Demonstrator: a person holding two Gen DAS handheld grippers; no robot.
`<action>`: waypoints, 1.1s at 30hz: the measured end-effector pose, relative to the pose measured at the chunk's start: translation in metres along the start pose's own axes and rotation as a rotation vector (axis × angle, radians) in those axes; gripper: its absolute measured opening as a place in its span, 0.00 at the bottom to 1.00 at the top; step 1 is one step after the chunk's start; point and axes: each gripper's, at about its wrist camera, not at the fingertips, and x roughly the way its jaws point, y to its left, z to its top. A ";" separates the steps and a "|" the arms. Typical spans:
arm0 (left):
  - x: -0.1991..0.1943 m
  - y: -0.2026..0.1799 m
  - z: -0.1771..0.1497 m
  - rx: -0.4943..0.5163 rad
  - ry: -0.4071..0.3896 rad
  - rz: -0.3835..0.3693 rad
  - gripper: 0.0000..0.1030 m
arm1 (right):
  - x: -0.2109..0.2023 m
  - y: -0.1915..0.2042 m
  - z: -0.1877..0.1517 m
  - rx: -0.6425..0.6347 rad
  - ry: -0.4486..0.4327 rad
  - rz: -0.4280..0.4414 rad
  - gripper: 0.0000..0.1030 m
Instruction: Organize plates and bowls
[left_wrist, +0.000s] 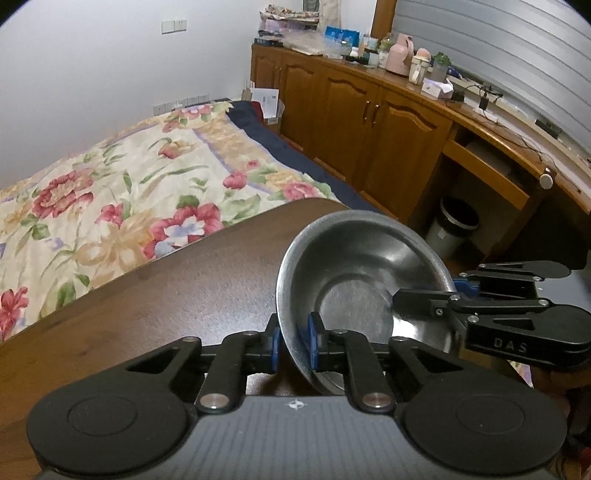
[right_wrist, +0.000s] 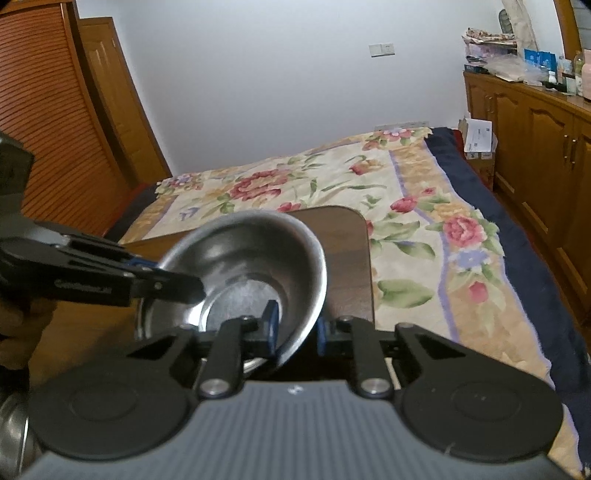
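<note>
A shiny round stainless-steel bowl (left_wrist: 354, 280) hangs tilted just above the dark brown wooden counter (left_wrist: 166, 295), held from two sides at once. The left claw (left_wrist: 293, 345) pinches the bowl's near-left rim between its blue pads, while the right claw (right_wrist: 295, 328) clamps the opposite rim, one finger inside the bowl and one outside. Gripping both edges likely steadies the slippery metal so it can be carried or set down level; a floral bedspread (left_wrist: 122, 184) lies beyond the counter's far edge, and wooden cabinets (left_wrist: 351, 122) stand at the right.
</note>
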 end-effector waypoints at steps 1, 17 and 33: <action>-0.001 0.001 0.000 0.000 -0.005 0.002 0.13 | 0.000 0.000 0.000 0.003 0.000 -0.001 0.17; -0.041 -0.002 0.009 0.013 -0.108 0.018 0.12 | -0.023 0.011 0.017 0.007 -0.065 0.006 0.14; -0.120 -0.008 0.002 0.032 -0.239 0.043 0.12 | -0.065 0.048 0.038 -0.046 -0.161 0.016 0.14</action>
